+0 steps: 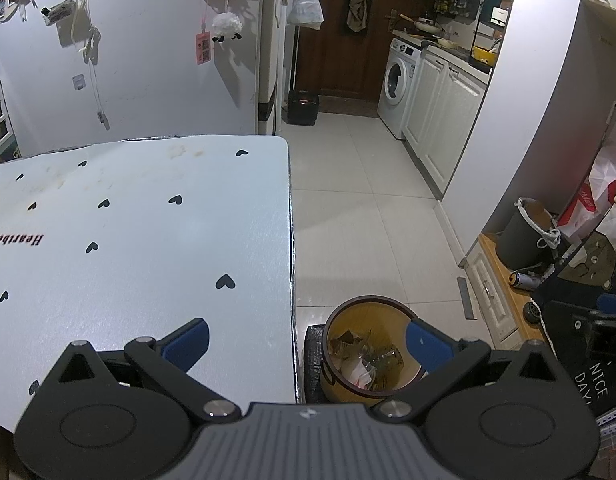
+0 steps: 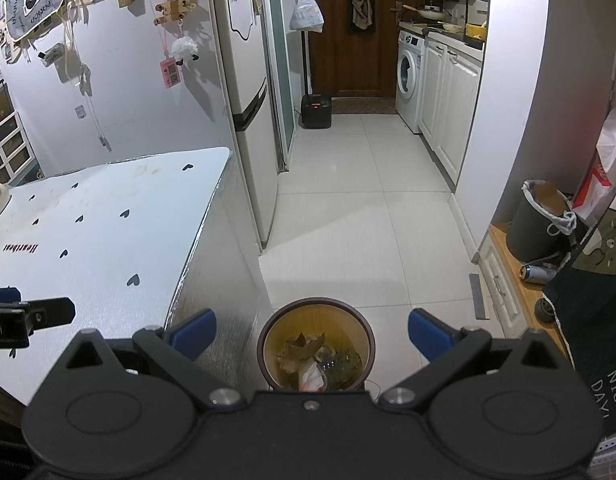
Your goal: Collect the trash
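My right gripper [image 2: 312, 330] hangs over the trash bin [image 2: 315, 344] at the bottom center, jaws wide open and empty. My left gripper [image 1: 308, 344] is open too, half over the desk [image 1: 148, 220] at the left.

You are looking through two fisheye lenses, so walls and door frames bow outward and the corners go black. The light is cool and bluish, fairly dim overall. A soft sheen sits on the worktop [image 1: 148, 240] ahead of your left tongs [image 1: 306, 342]. Hanging ornaments throw hard shadows on the wall [image 2: 140, 80] far ahead. The floor [image 2: 368, 220] beyond your right tongs [image 2: 312, 334] shows a paler lit band. Focus is sharp throughout.
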{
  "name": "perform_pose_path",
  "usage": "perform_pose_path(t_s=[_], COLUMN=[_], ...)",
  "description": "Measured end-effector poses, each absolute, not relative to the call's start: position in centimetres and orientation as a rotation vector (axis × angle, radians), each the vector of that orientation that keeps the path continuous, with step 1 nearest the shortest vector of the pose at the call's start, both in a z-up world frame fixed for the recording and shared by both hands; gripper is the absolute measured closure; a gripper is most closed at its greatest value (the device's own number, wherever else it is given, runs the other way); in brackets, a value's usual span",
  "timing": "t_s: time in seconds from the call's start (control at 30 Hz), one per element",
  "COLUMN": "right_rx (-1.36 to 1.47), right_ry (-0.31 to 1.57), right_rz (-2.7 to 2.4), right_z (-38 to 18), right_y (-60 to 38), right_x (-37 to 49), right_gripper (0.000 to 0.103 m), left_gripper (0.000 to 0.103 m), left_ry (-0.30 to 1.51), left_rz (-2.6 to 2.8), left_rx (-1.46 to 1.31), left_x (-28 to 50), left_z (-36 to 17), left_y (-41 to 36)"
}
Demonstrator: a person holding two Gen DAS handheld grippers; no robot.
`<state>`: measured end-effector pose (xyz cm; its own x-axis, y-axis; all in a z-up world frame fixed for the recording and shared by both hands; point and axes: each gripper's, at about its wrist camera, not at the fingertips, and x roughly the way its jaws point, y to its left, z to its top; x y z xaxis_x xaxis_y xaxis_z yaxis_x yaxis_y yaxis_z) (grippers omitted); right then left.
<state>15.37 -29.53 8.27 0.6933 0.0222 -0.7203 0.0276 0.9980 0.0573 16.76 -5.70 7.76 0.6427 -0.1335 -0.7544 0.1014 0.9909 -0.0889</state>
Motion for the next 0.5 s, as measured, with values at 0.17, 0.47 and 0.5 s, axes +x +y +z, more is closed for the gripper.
perform_pose_path(t_s=[0.17,0.47,0.5], right_rx=[0.064,0.064,0.064], right_ry=[0.804,0.803,0.803], right_rz=[-0.003,-0.003,-0.003], right_z=[8.32,8.47,8.46], right_y=[-29.49,-29.53,-29.52], right_x=[15.38,15.43,15.43], right_gripper=[0.000,0.000,0.000], left_gripper=[0.000,0.000,0.000], left_ry=[0.861,0.851,0.851], left_rz=[-0.134,-0.144,-0.144], left_rx=[-0.038,-0.026,-0.024], left_x=[16.80,17.23,17.24], left_z=[7.78,8.06,8.00], left_y=[-5.74,-5.83,-5.83])
